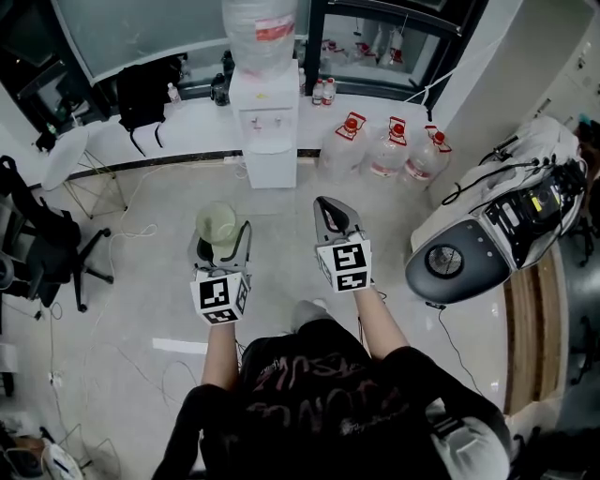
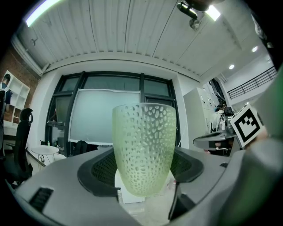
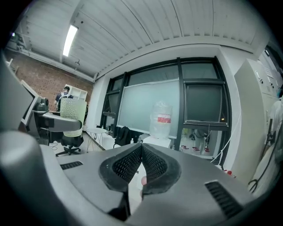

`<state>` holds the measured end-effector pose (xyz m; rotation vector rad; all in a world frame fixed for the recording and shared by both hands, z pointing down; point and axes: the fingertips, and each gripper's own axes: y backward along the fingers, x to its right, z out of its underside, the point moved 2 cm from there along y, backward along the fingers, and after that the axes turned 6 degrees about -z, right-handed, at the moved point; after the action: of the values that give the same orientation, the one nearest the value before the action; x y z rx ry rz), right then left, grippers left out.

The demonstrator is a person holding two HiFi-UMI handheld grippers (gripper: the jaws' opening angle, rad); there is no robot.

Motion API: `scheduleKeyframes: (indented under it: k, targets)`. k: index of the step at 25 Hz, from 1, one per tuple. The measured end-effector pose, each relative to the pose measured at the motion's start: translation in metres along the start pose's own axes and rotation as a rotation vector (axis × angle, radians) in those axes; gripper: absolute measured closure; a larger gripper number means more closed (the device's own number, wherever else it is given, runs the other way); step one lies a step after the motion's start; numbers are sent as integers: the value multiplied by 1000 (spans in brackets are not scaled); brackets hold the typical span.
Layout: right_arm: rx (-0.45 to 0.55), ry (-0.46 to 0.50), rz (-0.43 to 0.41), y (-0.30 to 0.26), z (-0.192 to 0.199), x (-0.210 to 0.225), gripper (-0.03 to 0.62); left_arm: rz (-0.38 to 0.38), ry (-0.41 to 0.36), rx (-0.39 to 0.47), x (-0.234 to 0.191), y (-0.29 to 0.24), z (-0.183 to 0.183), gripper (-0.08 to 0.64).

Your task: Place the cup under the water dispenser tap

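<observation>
A pale green dimpled cup (image 1: 217,223) stands upright between the jaws of my left gripper (image 1: 223,236), which is shut on it. In the left gripper view the cup (image 2: 143,141) fills the middle, with a dark pad pressing on each side. The white water dispenser (image 1: 264,127), a clear bottle (image 1: 261,26) on top, stands against the far ledge, well ahead of both grippers. My right gripper (image 1: 328,208) is held beside the left one, shut with nothing in it; its pads (image 3: 152,165) meet. The right gripper view has the dispenser (image 3: 158,140) straight ahead and the cup (image 3: 72,115) at the left.
Three spare water jugs (image 1: 389,145) stand on the floor right of the dispenser. A large white and black machine (image 1: 478,246) with cables sits at the right. At the left are a black office chair (image 1: 47,246) and a small round table (image 1: 66,155). Cables trail over the floor.
</observation>
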<state>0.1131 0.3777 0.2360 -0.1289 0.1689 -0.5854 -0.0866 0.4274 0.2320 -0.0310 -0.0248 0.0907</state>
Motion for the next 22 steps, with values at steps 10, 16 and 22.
scheduleKeyframes:
  k: [10,16,22]
  targets:
    - [-12,-24,3,-43,15,23,578,16,-10,-32,-3,-48,17,207]
    - [-28,-32,-2,-94,23,46,577,18,-22,-44,-13,-97,25,207]
    - [-40,-53,-13,-156,26,86,577,11,-31,-53,-18,-164,26,207]
